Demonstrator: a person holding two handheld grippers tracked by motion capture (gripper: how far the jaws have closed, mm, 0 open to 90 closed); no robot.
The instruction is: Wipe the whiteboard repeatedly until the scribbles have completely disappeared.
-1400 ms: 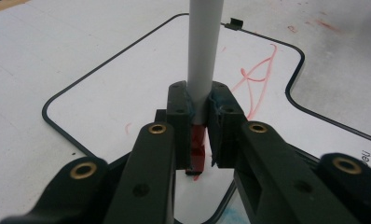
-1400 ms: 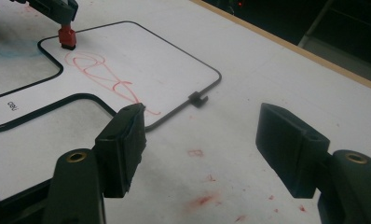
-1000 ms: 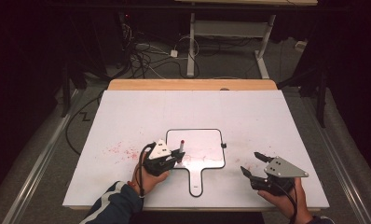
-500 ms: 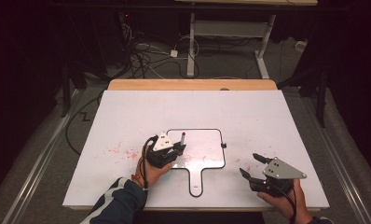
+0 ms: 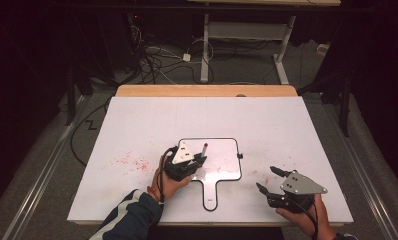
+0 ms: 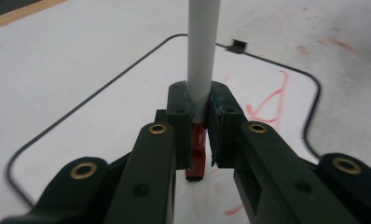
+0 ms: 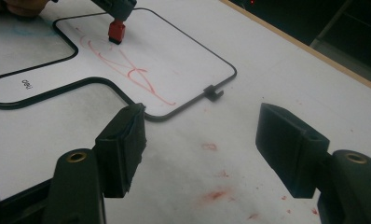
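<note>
A small whiteboard (image 5: 235, 150) with a black rim and a handle lies on the white table (image 5: 137, 120). Red scribbles (image 7: 137, 70) mark its face. My left gripper (image 5: 199, 159) is over the board's left part, shut on a white marker (image 6: 203, 46) with red ends. The marker's lower red end (image 7: 117, 31) is close to or on the board (image 7: 193, 100). In the left gripper view the jaws (image 6: 200, 100) clamp the white barrel above the board (image 6: 95, 88). My right gripper (image 5: 266, 178) stands open near the table's front right, with nothing between its jaws (image 7: 204, 140).
Red smears (image 5: 132, 161) stain the table left of the board, and more red specks (image 7: 216, 193) lie under the right gripper. A wooden strip (image 5: 207, 91) edges the far side. Cables (image 5: 157, 60) and a desk frame (image 5: 205, 45) stand beyond on the floor.
The left gripper with the marker has shifted a little to the right and away over the board. The right gripper has stayed in place.
</note>
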